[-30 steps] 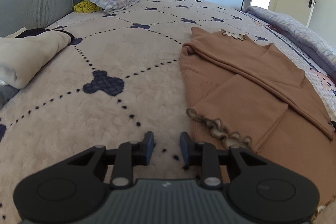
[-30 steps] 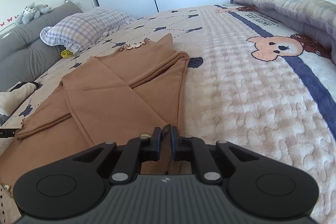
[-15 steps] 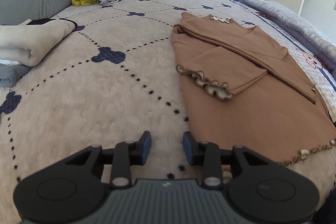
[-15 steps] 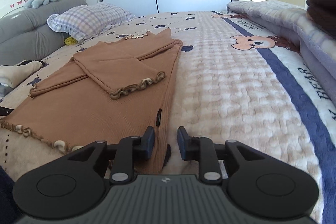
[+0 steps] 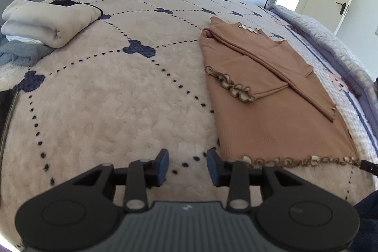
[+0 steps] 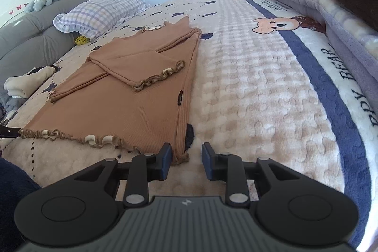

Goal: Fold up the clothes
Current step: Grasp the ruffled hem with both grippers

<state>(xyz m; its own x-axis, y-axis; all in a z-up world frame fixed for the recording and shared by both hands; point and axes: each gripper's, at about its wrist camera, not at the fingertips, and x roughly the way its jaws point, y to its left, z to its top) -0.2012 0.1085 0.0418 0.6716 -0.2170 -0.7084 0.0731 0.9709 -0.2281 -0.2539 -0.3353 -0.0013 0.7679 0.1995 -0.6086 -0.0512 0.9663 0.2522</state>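
Both of your tools are spread wide and hold nothing: your left gripper (image 5: 187, 167) and right gripper (image 6: 185, 161) sit at the ruffled hem corners of the brown top (image 6: 132, 96), which lies flat on the bed (image 6: 248, 98), sleeves folded in.

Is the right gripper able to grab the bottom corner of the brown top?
Probably yes. The right gripper is open, and the brown top has its frilly bottom corner lying flat just ahead of its left finger, with nothing between them.
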